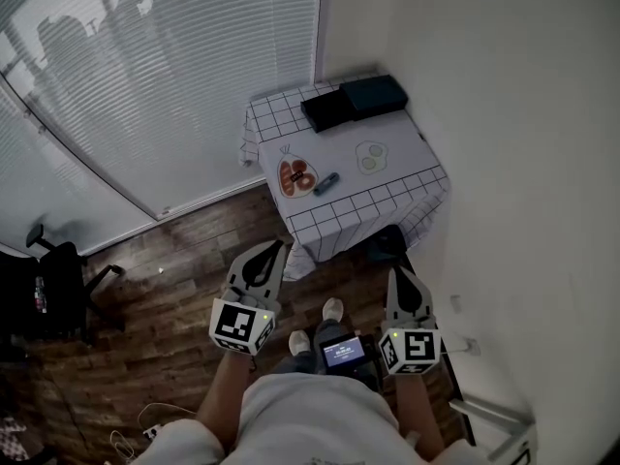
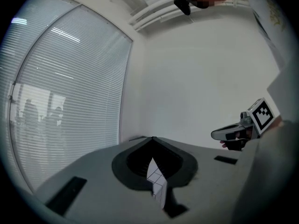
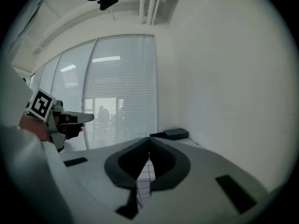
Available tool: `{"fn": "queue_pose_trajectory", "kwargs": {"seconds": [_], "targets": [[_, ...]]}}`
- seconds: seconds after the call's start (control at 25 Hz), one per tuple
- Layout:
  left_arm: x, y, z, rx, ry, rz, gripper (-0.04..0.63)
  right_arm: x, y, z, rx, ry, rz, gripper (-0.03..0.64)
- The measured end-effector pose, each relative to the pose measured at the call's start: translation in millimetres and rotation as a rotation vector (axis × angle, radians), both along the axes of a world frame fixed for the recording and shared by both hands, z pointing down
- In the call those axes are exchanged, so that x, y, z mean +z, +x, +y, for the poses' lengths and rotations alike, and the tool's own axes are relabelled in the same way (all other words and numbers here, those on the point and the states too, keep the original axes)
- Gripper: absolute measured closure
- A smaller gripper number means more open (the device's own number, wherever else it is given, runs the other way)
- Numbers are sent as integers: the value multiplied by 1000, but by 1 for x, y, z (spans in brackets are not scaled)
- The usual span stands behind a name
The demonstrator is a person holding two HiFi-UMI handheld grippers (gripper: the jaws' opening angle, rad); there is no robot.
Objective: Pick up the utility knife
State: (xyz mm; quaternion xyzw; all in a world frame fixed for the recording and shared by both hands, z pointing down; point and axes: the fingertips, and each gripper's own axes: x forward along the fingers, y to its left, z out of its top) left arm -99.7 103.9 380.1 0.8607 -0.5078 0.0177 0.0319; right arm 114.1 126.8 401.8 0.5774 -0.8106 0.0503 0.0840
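The utility knife [image 1: 326,183], small and blue-grey, lies near the middle of a little table with a white checked cloth [image 1: 407,177]. It rests between a red printed picture [image 1: 297,176] and a pale green one [image 1: 370,156]. I stand in front of the table. My left gripper [image 1: 281,244] and right gripper [image 1: 395,272] are held out level, short of the table's near edge, both well away from the knife. Each has its jaws closed tip to tip with nothing between them, as the left gripper [image 2: 153,137] and right gripper [image 3: 149,137] show in their own views.
Two dark flat boxes [image 1: 354,102] lie at the table's far edge. A white wall runs along the right, and window blinds [image 1: 165,76] fill the left. A black office chair [image 1: 53,294] stands on the wooden floor at the left. Cables [image 1: 136,434] lie by my feet.
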Motion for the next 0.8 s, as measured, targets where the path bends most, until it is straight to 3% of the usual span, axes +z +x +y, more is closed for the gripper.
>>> {"fn": "queue_pose_trajectory", "kwargs": {"seconds": [0.56, 0.8], "targets": [[-3, 5, -99, -52, 0, 11, 588, -2, 6, -117, -48, 17, -26, 611], [-5, 15, -141, -48, -4, -20, 588, 0, 10, -170, -74, 5, -29, 611]]}}
